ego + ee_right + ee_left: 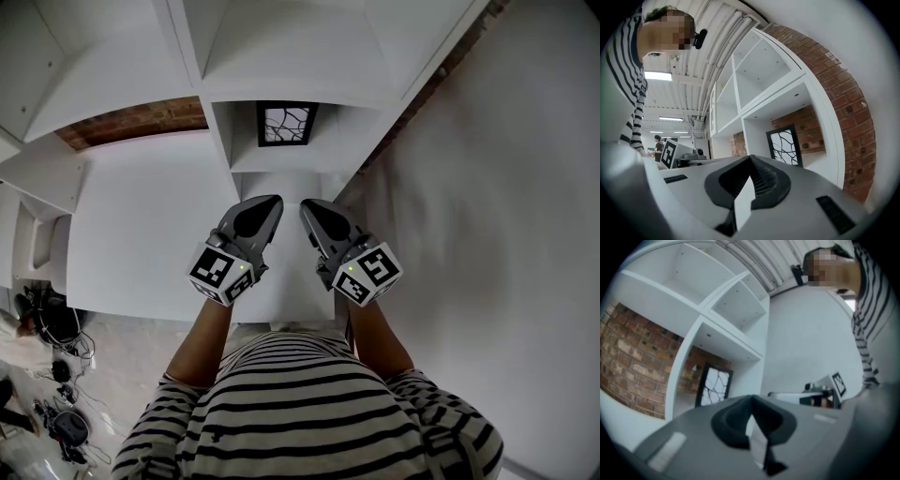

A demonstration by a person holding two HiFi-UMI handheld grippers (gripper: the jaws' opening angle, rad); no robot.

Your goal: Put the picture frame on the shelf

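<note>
The picture frame (286,123) – black-edged, with a white panel crossed by dark branching lines – stands upright at the back of an open compartment of the white shelf (220,141), with the brick wall (141,120) showing behind the unit. Both tools are held side by side well short of it, above the person's striped shirt (309,403): the left gripper (274,200) and the right gripper (307,204) each have their jaws pressed together with nothing between them – neither touches the frame
</note>
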